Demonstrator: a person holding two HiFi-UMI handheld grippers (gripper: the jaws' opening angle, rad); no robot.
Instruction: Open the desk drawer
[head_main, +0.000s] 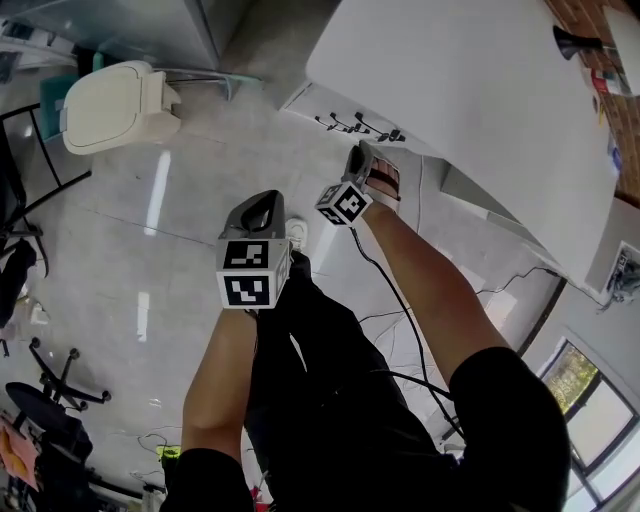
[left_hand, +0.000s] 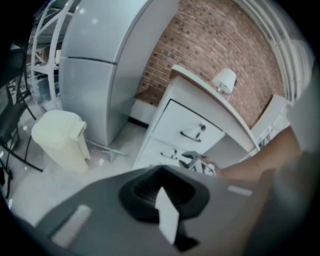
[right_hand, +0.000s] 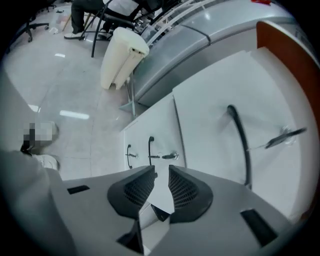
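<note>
The desk drawer (right_hand: 159, 131) is not yet opened: the right hand-held gripper (right_hand: 161, 172), slightly parted and empty, hovers near its handle (right_hand: 150, 149), while the left hand-held gripper (left_hand: 161, 175) hangs clenched on nothing.

One desk (head_main: 470, 90) has two drawer handles (right_hand: 150, 148). One bin (head_main: 110, 105) stands near the desk. Two grippers: left gripper (left_hand: 161, 174), right gripper (right_hand: 161, 172)

Steep overhead; gripper views toward drawers (left_hand: 186, 125)
</note>
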